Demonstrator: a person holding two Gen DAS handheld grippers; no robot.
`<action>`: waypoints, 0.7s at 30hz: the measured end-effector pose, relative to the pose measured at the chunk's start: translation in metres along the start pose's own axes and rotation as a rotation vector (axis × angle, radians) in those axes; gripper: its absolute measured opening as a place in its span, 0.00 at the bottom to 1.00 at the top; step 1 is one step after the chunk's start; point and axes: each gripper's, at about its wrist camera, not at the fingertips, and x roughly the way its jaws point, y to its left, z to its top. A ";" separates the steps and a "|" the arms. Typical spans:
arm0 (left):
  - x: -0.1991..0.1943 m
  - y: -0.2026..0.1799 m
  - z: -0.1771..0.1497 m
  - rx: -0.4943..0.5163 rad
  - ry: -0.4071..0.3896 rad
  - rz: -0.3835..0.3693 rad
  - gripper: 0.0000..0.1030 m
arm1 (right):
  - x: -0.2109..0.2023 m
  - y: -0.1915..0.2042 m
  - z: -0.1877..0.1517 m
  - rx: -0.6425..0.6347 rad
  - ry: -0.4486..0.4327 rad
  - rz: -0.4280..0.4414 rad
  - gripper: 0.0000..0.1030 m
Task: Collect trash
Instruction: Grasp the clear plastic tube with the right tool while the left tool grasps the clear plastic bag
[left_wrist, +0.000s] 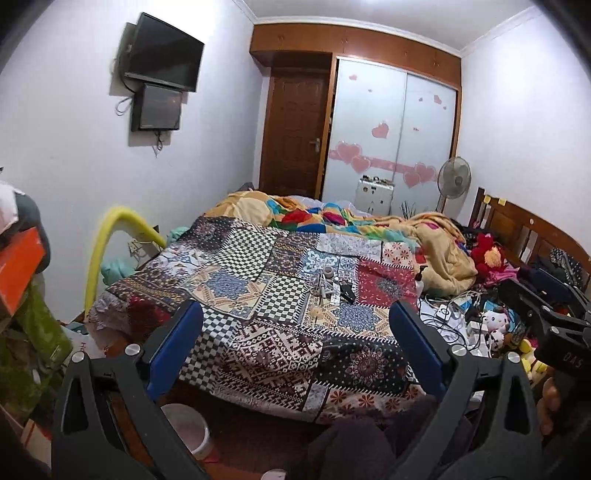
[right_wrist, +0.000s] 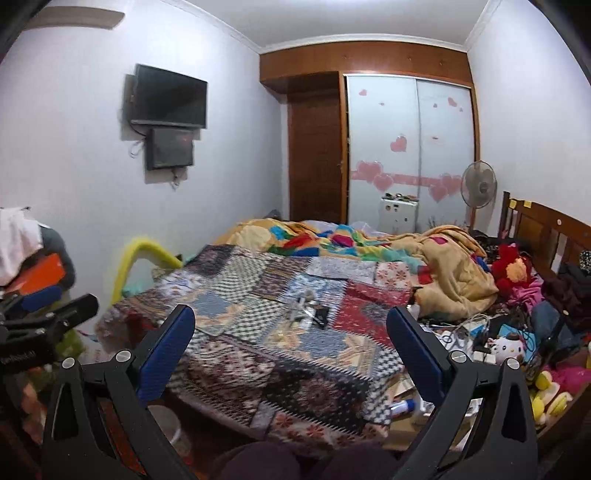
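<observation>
A small pile of litter lies on the patchwork bedspread in the middle of the bed: white wrappers, a roll of tape and a black object. It shows blurred in the right wrist view. My left gripper is open and empty, held above the bed's near edge, well short of the litter. My right gripper is open and empty too, beside it on the right. A white bin stands on the floor below the bed's near corner.
A crumpled quilt covers the far half of the bed. Cables, chargers and plush toys crowd the right side by the wooden headboard. Boxes and bags are stacked at left. A yellow foam-wrapped rail stands beside the bed.
</observation>
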 end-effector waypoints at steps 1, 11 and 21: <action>0.013 -0.003 0.003 0.006 0.013 -0.012 0.98 | 0.012 -0.006 0.000 0.000 0.016 -0.012 1.00; 0.147 -0.021 0.004 -0.027 0.176 -0.033 0.87 | 0.098 -0.054 -0.001 0.009 0.140 -0.020 1.00; 0.280 -0.030 -0.014 -0.027 0.333 0.015 0.80 | 0.219 -0.083 -0.011 0.001 0.280 0.072 0.93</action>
